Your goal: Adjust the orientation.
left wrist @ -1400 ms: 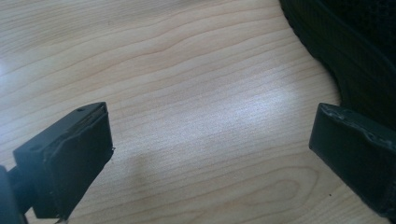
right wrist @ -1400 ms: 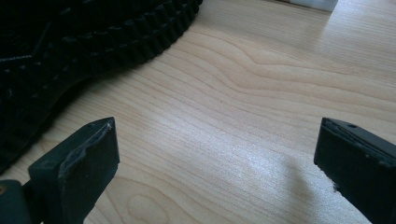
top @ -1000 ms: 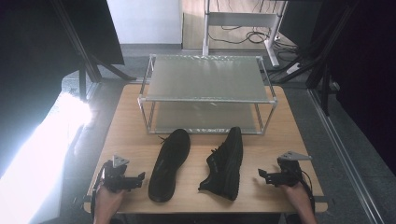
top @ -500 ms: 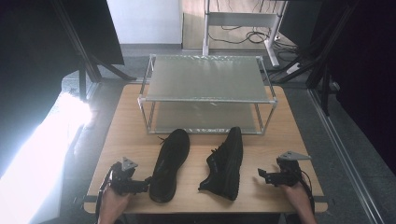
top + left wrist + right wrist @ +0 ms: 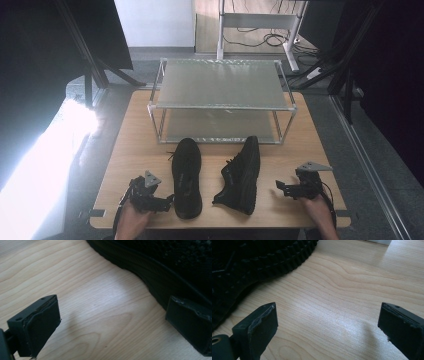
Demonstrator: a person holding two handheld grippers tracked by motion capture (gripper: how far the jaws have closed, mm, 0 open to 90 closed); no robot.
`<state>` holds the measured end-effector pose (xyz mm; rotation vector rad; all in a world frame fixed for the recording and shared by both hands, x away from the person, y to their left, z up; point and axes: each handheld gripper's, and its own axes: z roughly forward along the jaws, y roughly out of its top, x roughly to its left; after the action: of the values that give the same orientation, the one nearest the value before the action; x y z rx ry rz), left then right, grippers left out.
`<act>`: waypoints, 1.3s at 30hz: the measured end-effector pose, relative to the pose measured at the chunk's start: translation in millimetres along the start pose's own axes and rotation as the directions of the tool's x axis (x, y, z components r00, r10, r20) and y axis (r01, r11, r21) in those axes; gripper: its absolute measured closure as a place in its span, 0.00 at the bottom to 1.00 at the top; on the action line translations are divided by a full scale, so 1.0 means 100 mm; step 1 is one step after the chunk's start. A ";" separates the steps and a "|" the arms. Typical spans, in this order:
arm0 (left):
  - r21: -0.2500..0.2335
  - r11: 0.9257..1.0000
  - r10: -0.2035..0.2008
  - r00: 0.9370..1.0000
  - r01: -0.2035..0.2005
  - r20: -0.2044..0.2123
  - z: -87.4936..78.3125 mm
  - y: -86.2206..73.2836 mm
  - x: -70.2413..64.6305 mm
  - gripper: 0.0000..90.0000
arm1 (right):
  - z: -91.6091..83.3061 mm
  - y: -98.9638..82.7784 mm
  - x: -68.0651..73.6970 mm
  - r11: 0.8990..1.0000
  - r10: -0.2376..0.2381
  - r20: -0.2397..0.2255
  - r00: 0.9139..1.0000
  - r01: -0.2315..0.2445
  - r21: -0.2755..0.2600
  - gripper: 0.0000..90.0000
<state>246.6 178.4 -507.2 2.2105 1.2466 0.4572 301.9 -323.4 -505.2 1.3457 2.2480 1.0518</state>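
On the wooden table (image 5: 130,145), seen from the high view, two black shoes lie in front of a two-tier metal rack (image 5: 220,100): the left shoe (image 5: 186,177) lies sole up, and the right shoe (image 5: 241,175) lies tipped on its side near it. From above, the left gripper (image 5: 167,201) sits at the near edge with its tips right against the heel end of the left shoe, while the right gripper (image 5: 280,187) rests a little way off from the right shoe. The left gripper view gives what the high view cannot: the left gripper (image 5: 120,325) has its jaws spread wide, one of them against the shoe's dark sole edge (image 5: 160,282), with bare wood between them. The right gripper view shows the right gripper (image 5: 327,327) equally wide apart over bare wood, the ridged tread of the right shoe (image 5: 254,262) off to one side. Compared with a second ago, the left gripper has moved in from clear table to the left shoe; the right one has kept its place.
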 end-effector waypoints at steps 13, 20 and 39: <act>-0.073 0.997 -0.003 0.999 0.000 -0.045 -0.08 -0.03 0.08 0.00 | -0.03 0.00 -0.01 1.000 0.007 0.004 1.000 -0.007 -0.012 0.03; -0.166 0.981 -0.101 0.995 0.098 -0.011 -0.17 -0.07 0.21 0.00 | -0.04 0.05 0.02 0.999 0.022 -0.013 1.000 -0.022 -0.029 0.04; -0.184 0.974 -0.142 0.989 0.131 -0.049 -0.23 -0.14 0.30 0.00 | -0.13 0.52 0.37 0.991 -0.067 -0.086 0.994 0.057 -0.117 0.00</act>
<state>240.1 216.5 -497.1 1.9591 1.3247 0.5642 307.3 -282.3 -455.2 1.1965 2.2397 1.2226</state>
